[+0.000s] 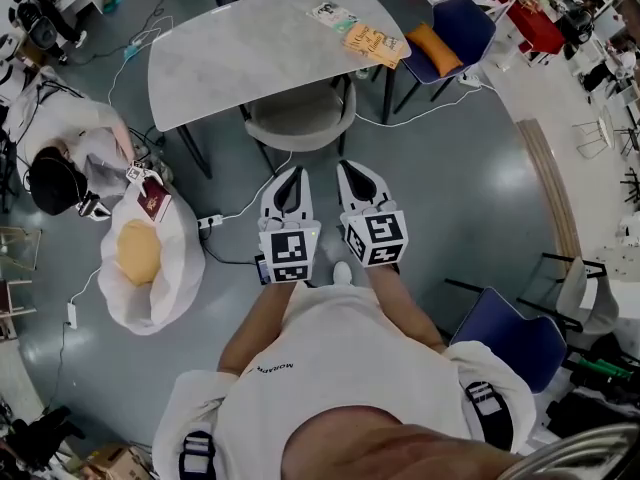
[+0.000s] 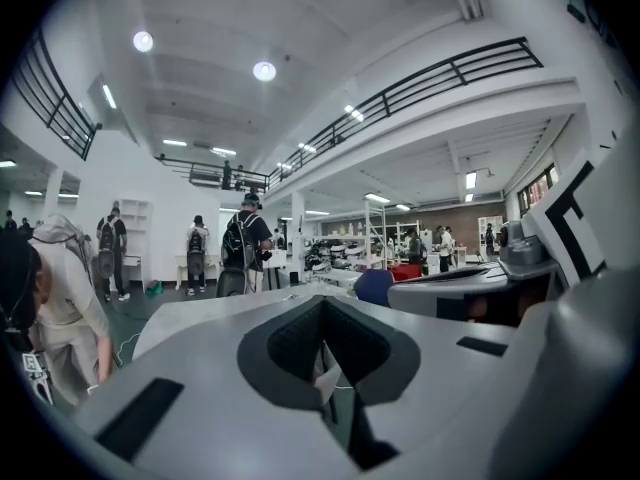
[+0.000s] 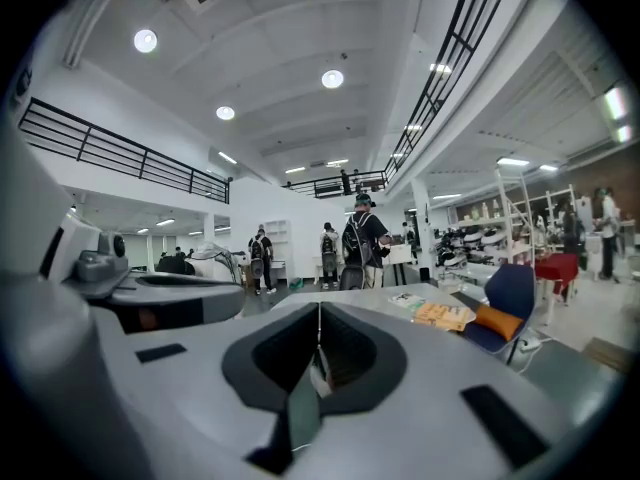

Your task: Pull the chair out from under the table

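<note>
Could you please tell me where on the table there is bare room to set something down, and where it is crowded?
The table is bare across its left and middle, from its left edge to the booklet and the yellow book. Those two crowd the right end. The chair is tucked under the near edge.

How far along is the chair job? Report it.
Done: nothing yet. The chair sits tucked under the table. In hand: the left tool and right tool, both shut and empty, are side by side short of the chair. Left: grip the chair and pull it out.
</note>
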Demonstrator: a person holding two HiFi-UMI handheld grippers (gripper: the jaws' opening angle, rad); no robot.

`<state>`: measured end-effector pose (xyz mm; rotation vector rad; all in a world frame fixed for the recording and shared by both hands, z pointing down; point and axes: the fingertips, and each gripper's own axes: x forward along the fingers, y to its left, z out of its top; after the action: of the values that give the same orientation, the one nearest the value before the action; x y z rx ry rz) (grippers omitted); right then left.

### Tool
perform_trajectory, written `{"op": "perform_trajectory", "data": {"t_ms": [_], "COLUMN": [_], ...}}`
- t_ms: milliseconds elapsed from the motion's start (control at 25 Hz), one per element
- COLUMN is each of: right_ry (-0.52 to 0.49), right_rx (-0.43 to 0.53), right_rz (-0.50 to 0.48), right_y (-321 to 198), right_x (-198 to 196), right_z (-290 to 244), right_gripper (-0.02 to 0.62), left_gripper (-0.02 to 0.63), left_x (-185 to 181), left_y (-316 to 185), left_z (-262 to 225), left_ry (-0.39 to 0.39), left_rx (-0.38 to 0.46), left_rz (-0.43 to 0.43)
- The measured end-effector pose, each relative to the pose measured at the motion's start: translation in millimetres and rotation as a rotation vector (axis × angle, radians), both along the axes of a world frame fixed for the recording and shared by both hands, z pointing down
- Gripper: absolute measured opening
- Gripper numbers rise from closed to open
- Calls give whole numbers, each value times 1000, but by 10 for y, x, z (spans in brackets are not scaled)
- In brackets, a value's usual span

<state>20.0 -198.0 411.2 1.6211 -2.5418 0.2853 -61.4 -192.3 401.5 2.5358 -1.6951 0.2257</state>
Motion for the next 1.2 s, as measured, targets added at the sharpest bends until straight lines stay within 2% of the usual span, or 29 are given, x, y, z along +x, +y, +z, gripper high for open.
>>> {"op": "perform_trajectory", "data": {"t_ms": [360, 680, 1000, 1120, 1200], "right_ry": [27, 78, 154, 172, 193], "right_rx": [-37, -74, -114, -147, -163], "right_rz": [-8, -68, -131, -147, -161], "right_y": [-218, -397, -601, -701, -752], "right_x": [114, 61, 101, 110, 138], "right_z": [160, 384, 693, 855, 956], "right_gripper": [14, 14, 15, 36, 43], "left_gripper": [3, 3, 5, 48, 51], "left_x": [67, 163, 223, 207, 211], "left_y": [-179, -377, -597, -686, -739], "left_z": [189, 429, 725, 898, 985], "left_ry": [-56, -112, -208, -223, -237], "left_rx": [-49, -109, -158, -198, -214], "left_rz": [8, 40, 76, 102, 107]}}
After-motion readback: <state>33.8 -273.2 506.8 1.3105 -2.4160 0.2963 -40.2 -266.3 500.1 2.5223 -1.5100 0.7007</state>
